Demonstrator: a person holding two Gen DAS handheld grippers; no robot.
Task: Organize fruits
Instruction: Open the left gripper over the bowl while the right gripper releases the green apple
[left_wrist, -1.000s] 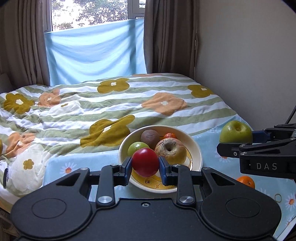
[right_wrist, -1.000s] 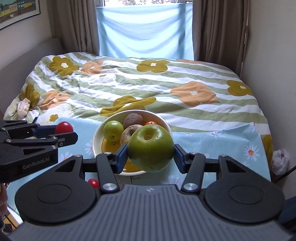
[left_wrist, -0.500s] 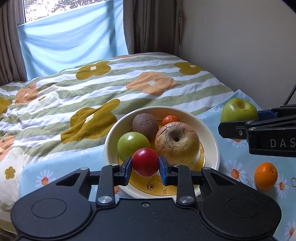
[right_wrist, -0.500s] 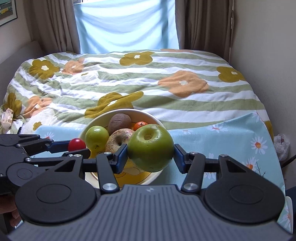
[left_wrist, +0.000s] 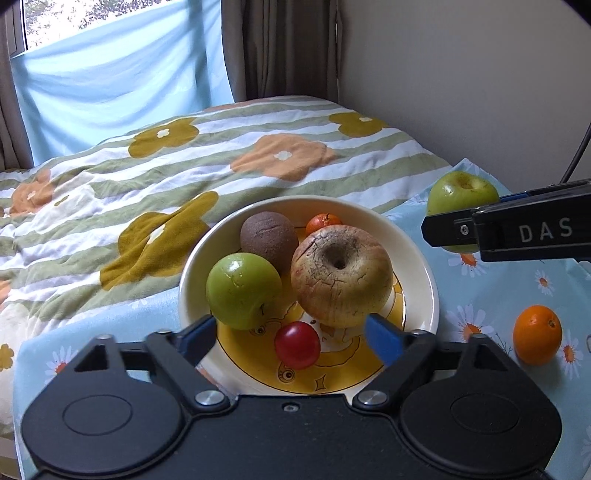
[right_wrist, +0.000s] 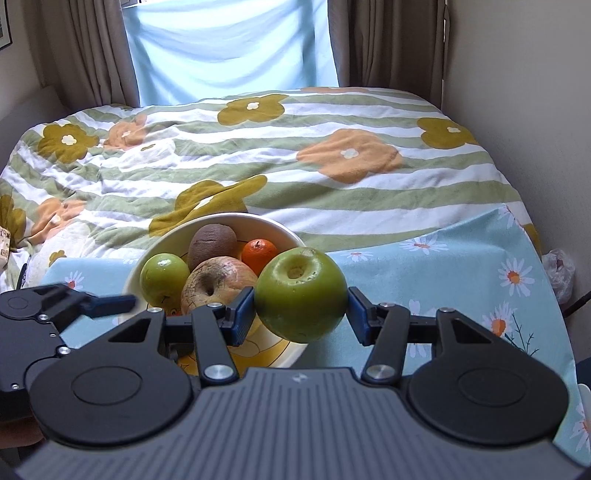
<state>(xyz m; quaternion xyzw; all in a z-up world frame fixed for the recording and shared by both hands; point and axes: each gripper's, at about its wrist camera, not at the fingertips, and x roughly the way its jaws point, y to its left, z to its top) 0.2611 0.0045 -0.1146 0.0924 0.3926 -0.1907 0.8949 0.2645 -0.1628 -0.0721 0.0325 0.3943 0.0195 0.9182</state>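
A cream bowl (left_wrist: 421, 266) with a yellow inside holds a small green apple (left_wrist: 242, 290), a brown kiwi (left_wrist: 269, 236), a wrinkled pale apple (left_wrist: 341, 275), a small tangerine (left_wrist: 323, 221) and a red tomato (left_wrist: 297, 344). My left gripper (left_wrist: 291, 334) is open over the bowl's near edge, with the tomato lying loose between its fingers. My right gripper (right_wrist: 301, 310) is shut on a big green apple (right_wrist: 301, 293) and holds it just right of the bowl (right_wrist: 280, 230). In the left wrist view that apple (left_wrist: 461, 192) shows at the right.
An orange (left_wrist: 537, 334) lies on the light blue daisy cloth (left_wrist: 491, 291) right of the bowl. Behind is a bed with a striped flower quilt (right_wrist: 258, 155). A wall runs along the right, and curtains and a window stand at the back.
My left gripper has opened and let the red tomato drop into the bowl. Both grippers have moved closer to the bowl; the right one still holds the green apple.
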